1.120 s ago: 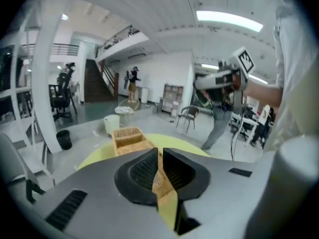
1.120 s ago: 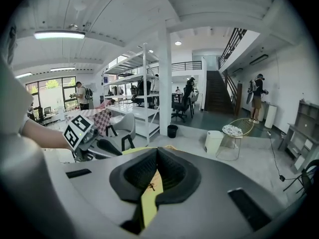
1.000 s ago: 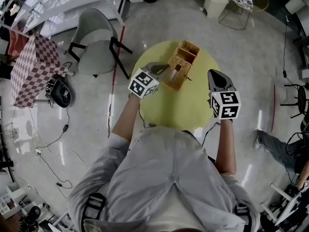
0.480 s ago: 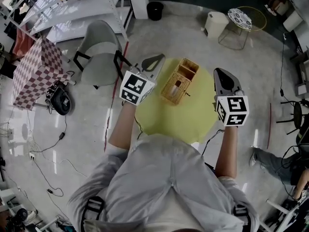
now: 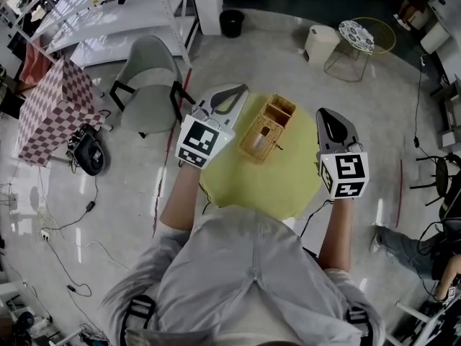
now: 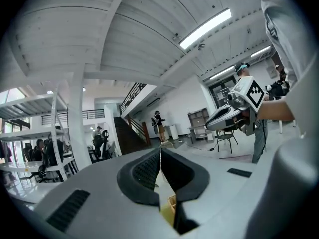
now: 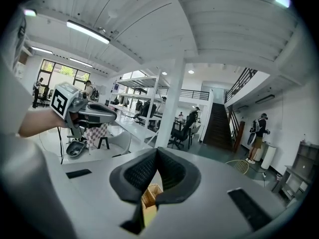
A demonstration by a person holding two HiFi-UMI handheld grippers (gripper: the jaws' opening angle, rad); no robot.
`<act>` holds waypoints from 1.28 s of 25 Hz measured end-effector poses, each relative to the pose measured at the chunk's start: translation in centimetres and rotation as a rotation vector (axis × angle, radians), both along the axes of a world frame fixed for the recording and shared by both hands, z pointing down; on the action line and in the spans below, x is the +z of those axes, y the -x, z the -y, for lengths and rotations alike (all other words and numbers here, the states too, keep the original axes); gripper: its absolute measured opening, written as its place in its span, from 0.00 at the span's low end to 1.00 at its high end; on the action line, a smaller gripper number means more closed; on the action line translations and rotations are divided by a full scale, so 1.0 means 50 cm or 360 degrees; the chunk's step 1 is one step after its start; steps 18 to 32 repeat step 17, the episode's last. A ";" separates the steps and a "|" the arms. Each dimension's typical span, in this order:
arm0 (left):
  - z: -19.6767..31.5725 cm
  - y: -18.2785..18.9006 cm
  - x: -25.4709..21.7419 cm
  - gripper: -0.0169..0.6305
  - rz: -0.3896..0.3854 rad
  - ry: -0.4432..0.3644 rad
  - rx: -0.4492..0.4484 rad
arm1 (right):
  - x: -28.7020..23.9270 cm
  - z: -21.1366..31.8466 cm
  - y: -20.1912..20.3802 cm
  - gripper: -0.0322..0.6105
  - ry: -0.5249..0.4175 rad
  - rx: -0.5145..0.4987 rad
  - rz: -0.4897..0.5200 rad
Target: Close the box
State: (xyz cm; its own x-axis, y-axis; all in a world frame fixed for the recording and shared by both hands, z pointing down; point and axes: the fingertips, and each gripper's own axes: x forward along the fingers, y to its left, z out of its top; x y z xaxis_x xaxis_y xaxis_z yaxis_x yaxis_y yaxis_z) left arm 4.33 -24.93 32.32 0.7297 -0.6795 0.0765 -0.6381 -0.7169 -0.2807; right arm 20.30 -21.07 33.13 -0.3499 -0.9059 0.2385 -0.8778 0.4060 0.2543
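Observation:
A woven wicker box (image 5: 268,127) stands on the round yellow table (image 5: 259,182), its far section open at the top. Both grippers hang high above the table, one on each side of the box, touching nothing. My left gripper (image 5: 241,89) is over the table's left rim, jaws shut and empty (image 6: 160,151). To the right of the box, my right gripper (image 5: 325,112) is also shut with nothing between the pads (image 7: 157,149). Only a sliver of the box (image 7: 149,195) shows beneath the right jaws. Each gripper view shows the other gripper: the right (image 6: 232,116) and the left (image 7: 92,114).
A grey chair (image 5: 144,74) stands left of the table, with white shelving (image 5: 108,6) behind it. A black bin (image 5: 230,21), a white bin (image 5: 317,43) and a small round side table (image 5: 358,36) are at the back. Cables lie on the floor at left.
Both grippers have risen well above the table and tilted up, so ceiling and hall replace the box in their views. The left gripper drifted left, away from the box.

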 end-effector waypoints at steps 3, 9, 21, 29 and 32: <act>-0.008 -0.004 -0.004 0.08 0.0000 -0.0010 0.0019 | -0.003 -0.007 0.009 0.08 -0.0006 -0.0017 -0.0009; -0.026 -0.017 -0.008 0.08 0.0015 -0.0030 0.0050 | -0.002 -0.018 0.017 0.08 -0.0007 -0.0034 -0.0018; -0.037 -0.019 0.007 0.08 0.0049 -0.0012 0.0098 | 0.009 -0.018 0.035 0.08 0.0010 -0.0038 -0.0007; -0.037 -0.019 0.007 0.08 0.0049 -0.0012 0.0098 | 0.009 -0.018 0.035 0.08 0.0010 -0.0038 -0.0007; -0.037 -0.019 0.007 0.08 0.0049 -0.0012 0.0098 | 0.009 -0.018 0.035 0.08 0.0010 -0.0038 -0.0007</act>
